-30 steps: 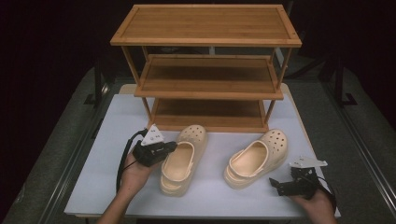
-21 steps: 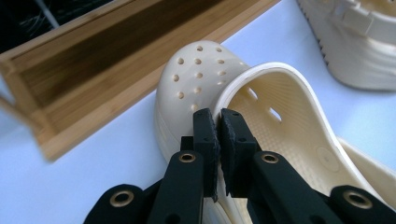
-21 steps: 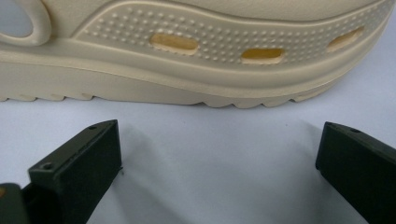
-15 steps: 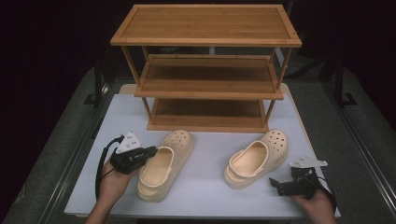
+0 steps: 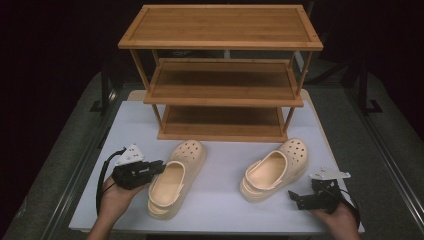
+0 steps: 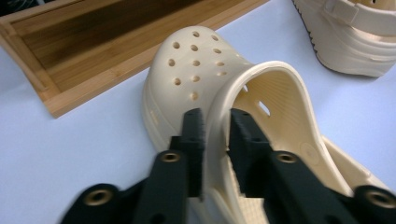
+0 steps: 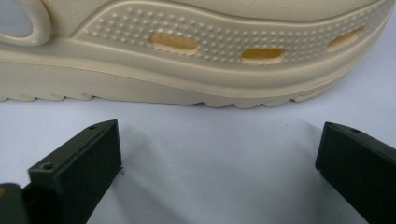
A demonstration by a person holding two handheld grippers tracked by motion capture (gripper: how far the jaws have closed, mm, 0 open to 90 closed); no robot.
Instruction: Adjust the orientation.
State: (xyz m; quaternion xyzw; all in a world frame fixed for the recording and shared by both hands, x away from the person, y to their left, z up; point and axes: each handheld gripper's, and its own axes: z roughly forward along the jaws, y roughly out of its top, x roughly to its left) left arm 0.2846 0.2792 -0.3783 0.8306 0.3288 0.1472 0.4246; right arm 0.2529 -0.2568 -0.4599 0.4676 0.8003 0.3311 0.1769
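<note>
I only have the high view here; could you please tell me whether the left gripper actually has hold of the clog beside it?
Observer: In the left gripper view, the left gripper has the side wall of the left clog between its jaws, one jaw inside and one outside. The jaws have just been opening and no longer seem to press it.
Operator: Thank you. Is that clog lifted?
Observer: No, its sole appears to rest flat on the white table.
Operator: And the right gripper, please?
Observer: The right gripper view shows the right gripper wide open, nothing between its jaws, and the side of the right clog just ahead, untouched.
</note>
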